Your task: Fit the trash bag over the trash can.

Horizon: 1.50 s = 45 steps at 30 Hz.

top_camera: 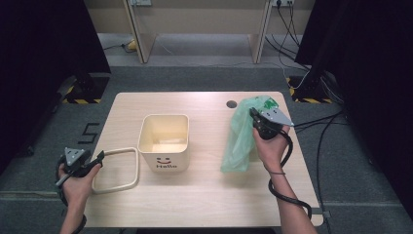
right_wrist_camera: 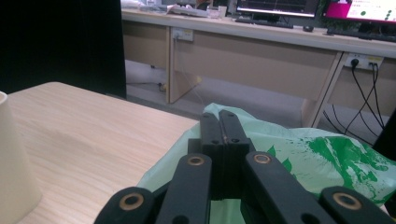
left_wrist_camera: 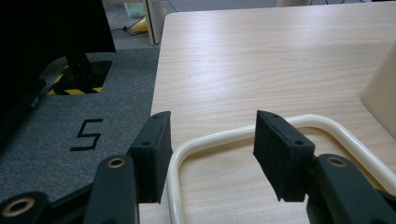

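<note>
A cream waste bin [top_camera: 163, 141] with a smiley and "Hello" on its front stands open-topped at mid table. Its loose cream rim ring [top_camera: 117, 170] lies flat to the left of it. My left gripper [top_camera: 100, 157] hovers at the ring's left corner, jaws open. In the left gripper view the ring [left_wrist_camera: 219, 137] bends across the gap between the two pads without touching either, and my left gripper [left_wrist_camera: 213, 116] points along the tabletop. My right gripper [top_camera: 253, 114] is shut on a thin green plastic bag [top_camera: 238, 141], which hangs from it down to the table. In the right gripper view the jaws [right_wrist_camera: 219, 116] meet over the bag [right_wrist_camera: 317, 154].
The light wood table [top_camera: 204, 195] has a round cable hole [top_camera: 231, 104] near its far edge. Grey carpet with a painted "5" [top_camera: 90, 132] lies to the left. Cables [top_camera: 316, 122] trail on the floor at right, and desk legs stand beyond the table.
</note>
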Each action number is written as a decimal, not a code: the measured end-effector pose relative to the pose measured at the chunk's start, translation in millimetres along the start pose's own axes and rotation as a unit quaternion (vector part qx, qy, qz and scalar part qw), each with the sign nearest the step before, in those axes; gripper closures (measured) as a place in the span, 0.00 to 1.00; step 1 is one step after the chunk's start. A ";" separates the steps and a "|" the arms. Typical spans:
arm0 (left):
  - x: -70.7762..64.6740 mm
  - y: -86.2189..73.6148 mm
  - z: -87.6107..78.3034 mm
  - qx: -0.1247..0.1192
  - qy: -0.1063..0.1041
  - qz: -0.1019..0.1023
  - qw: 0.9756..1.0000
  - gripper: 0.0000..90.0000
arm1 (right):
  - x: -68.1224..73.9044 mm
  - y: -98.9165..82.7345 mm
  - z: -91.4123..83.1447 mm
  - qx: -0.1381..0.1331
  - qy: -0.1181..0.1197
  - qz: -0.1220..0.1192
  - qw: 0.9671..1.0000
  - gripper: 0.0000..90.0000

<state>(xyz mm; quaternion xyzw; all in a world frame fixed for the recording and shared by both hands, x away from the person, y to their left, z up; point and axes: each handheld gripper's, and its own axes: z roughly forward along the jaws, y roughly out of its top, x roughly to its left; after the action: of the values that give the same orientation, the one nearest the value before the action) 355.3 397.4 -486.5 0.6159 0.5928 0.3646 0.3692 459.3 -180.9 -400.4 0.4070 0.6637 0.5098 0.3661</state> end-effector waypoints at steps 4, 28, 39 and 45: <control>0.2 0.3 -0.5 -0.003 0.002 0.000 1.000 0.51 | 1.8 5.4 -4.0 -0.012 0.004 -0.002 1.000 1.00; -1.0 0.4 -1.2 -0.007 0.002 0.003 1.000 0.51 | 16.2 34.8 -33.8 -0.075 0.023 -0.022 0.997 1.00; -0.7 0.1 -1.7 -0.008 0.003 0.003 1.000 0.51 | 25.3 41.0 -45.3 -0.092 0.039 -0.026 0.995 1.00; -0.8 0.2 -1.8 -0.010 0.004 0.004 1.000 0.51 | 29.3 47.9 -55.1 -0.105 0.050 -0.024 0.993 1.00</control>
<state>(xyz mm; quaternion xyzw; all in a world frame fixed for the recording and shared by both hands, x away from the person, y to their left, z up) 353.8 396.7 -485.5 0.6132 0.5884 0.3738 0.3717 405.9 -167.9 -344.1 0.3246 0.6333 0.5875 0.3851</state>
